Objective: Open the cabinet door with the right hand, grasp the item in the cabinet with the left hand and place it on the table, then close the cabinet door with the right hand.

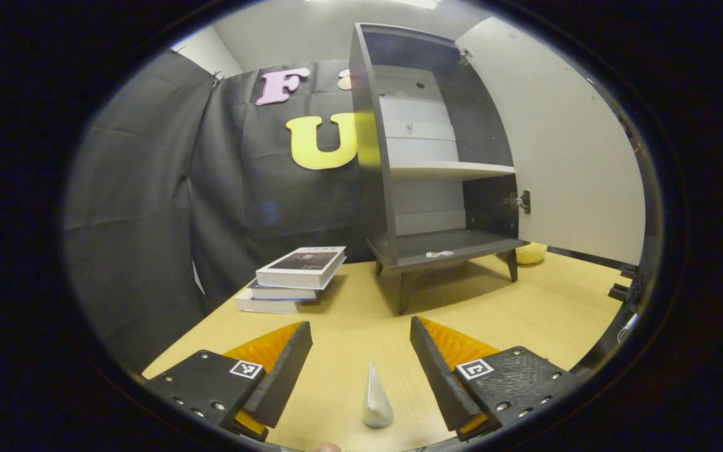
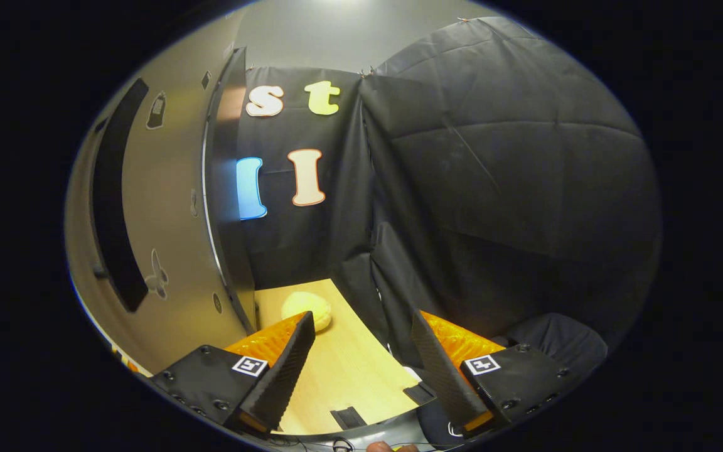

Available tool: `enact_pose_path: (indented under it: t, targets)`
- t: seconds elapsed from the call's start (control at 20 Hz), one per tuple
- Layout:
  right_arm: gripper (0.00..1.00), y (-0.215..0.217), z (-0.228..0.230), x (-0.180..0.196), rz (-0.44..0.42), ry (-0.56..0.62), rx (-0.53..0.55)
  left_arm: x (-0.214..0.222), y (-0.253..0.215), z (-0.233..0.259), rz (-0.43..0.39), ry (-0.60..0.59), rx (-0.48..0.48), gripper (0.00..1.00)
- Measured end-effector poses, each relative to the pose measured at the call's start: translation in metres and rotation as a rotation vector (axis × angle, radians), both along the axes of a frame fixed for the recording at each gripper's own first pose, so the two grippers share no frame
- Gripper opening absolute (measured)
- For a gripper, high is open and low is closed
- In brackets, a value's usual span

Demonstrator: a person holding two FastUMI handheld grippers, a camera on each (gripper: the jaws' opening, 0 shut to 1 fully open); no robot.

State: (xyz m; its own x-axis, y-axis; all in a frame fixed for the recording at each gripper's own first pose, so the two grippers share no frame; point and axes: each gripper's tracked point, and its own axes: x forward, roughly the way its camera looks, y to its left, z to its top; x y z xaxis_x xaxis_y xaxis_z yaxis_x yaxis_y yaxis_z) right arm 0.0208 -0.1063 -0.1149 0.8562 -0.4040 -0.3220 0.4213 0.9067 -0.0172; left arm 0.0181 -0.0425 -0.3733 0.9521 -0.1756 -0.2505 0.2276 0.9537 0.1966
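The dark grey cabinet (image 1: 374, 188) stands on the wooden table (image 1: 524, 301) with its white door (image 1: 575, 157) swung wide open to the right. Its shelves are bare except for a small white scrap (image 1: 440, 253) on the bottom board. A small whitish cone-shaped item (image 1: 376, 398) rests on the table, between the spread fingers of my left gripper (image 1: 359, 325), which is open and not touching it. In the right gripper view the door (image 2: 160, 188) fills the left side, with a long dark handle (image 2: 110, 188). My right gripper (image 2: 361, 317) is open beside the door's edge, holding nothing.
A stack of three books (image 1: 295, 279) lies left of the cabinet. A yellow rounded object (image 1: 531, 253) (image 2: 306, 309) sits on the table behind the open door. The table's edge (image 2: 393, 358) runs close to the black cloth wall on the right.
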Motion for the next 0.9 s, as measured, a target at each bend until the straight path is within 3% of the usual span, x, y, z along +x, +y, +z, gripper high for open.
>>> enact_pose_path:
  t: [0.05, 0.15, 0.3, 0.65, 0.7, 0.9]
  targets:
    - [1.00, -0.002, -0.006, -0.003, -0.001, -0.002, 0.022, -0.005, 0.001, 0.009, 0.010, 0.005, 0.005, 0.95]
    - [0.93, -0.008, -0.013, -0.002, -0.008, -0.025, 0.070, -0.016, 0.002, 0.033, 0.045, 0.008, 0.018, 0.94]
    - [0.98, -0.024, -0.012, 0.013, -0.006, -0.056, 0.092, -0.034, -0.007, 0.079, 0.108, 0.006, 0.019, 0.94]
    - [0.98, -0.070, 0.010, 0.017, 0.015, -0.102, 0.033, -0.063, -0.063, 0.190, 0.214, -0.024, -0.030, 0.94]
    - [0.92, -0.069, 0.018, 0.020, 0.030, -0.118, 0.033, -0.065, -0.073, 0.204, 0.223, -0.024, -0.050, 0.94]
    - [0.93, -0.068, 0.056, 0.038, 0.117, -0.183, -0.008, -0.062, -0.086, 0.251, 0.298, -0.005, -0.089, 0.96]
